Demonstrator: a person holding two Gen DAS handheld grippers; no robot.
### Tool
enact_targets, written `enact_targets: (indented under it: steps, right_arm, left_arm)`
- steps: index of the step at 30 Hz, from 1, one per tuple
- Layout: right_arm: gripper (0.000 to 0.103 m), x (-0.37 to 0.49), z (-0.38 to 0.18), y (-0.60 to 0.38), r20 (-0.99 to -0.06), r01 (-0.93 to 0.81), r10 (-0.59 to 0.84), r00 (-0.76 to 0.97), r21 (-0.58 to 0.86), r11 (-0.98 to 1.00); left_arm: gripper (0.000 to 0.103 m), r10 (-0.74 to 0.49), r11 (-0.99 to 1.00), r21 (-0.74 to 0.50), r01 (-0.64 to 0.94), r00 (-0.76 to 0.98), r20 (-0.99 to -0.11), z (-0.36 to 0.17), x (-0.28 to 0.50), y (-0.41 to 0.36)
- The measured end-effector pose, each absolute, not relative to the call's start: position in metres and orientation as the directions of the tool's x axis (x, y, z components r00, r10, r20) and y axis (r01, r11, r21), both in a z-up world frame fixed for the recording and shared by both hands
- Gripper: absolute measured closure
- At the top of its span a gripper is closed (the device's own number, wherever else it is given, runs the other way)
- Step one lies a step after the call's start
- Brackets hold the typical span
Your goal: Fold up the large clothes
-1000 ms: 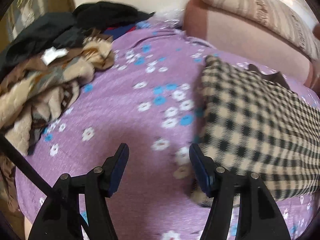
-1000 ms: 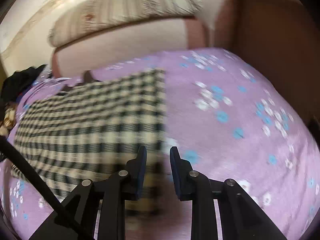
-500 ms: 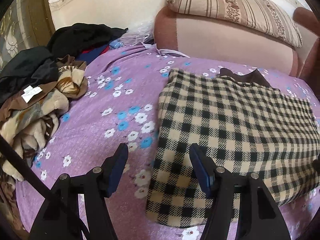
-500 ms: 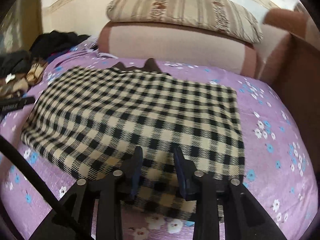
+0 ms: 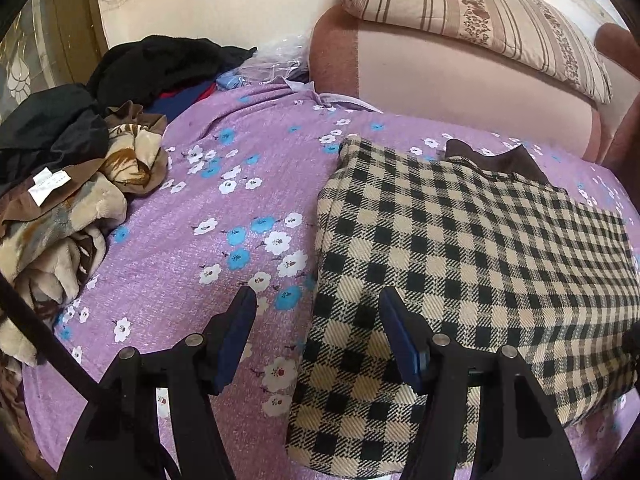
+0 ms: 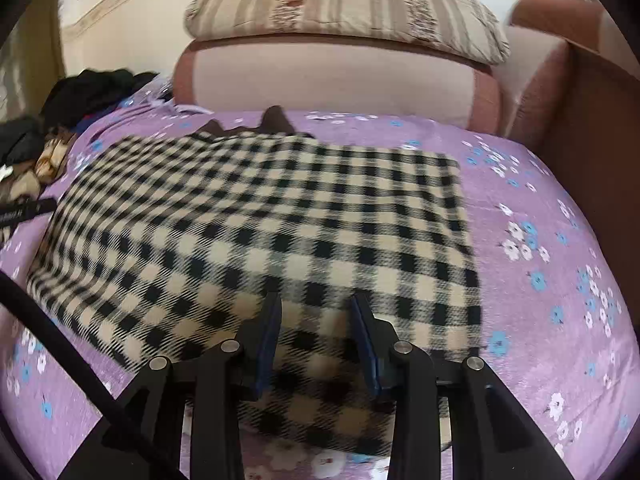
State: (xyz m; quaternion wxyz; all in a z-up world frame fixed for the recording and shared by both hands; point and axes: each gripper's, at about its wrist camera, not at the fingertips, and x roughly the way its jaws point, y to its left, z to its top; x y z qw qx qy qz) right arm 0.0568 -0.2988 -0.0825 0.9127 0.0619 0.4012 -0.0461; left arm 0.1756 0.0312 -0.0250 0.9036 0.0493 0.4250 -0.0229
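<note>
- The left gripper hovers over the near left edge of the folded checked garment; its jaws stand wide apart and released, with nothing pinched between them, one finger over the purple flowered bedspread and the other over the checked cloth.
- The right gripper sits above the garment's near edge; its jaws have just been opening and now stand partly apart, with the checked cloth seen below the gap but not clamped.
- The checked garment lies flat in a folded rectangle in the middle of the bed, a dark brown collar peeking out at its far edge.
- A heap of unfolded clothes sits at the bed's left edge.
- At the far edge stand a pink headboard and a striped pillow.
</note>
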Motion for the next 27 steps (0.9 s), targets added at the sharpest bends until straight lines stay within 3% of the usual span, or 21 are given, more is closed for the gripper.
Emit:
enact_targets:
  steps: [7,11,17,18,27]
  right_arm:
    - [0.064,0.052,-0.076,-0.330,-0.728,0.225,-0.063,0.682,0.127,0.966]
    - [0.051,0.038,-0.072,-0.373,-0.715,0.343,-0.079,0.694,0.233,0.910]
    - [0.048,0.022,-0.101,-0.433,-0.724,0.444,0.091,0.684,0.512,0.736]
    - [0.043,0.022,-0.107,-0.436,-0.723,0.444,0.118,0.680,0.535,0.718]
    - [0.042,0.045,-0.126,-0.430,-0.691,0.359,0.256,0.676,0.612,0.705]
  left_arm:
    - [0.041,0.005,0.999,0.032,0.032,0.627,-0.779,-0.022,0.187,0.048]
    - [0.040,-0.029,0.999,-0.040,-0.005,0.611,-0.791,-0.019,0.193,0.065]
    - [0.040,-0.029,0.998,-0.053,-0.024,0.593,-0.805,-0.022,0.195,0.073]
    - [0.040,-0.027,0.998,-0.051,-0.024,0.594,-0.804,-0.022,0.194,0.072]
    - [0.040,-0.079,0.997,-0.060,0.053,0.584,-0.808,-0.023,0.183,0.047]
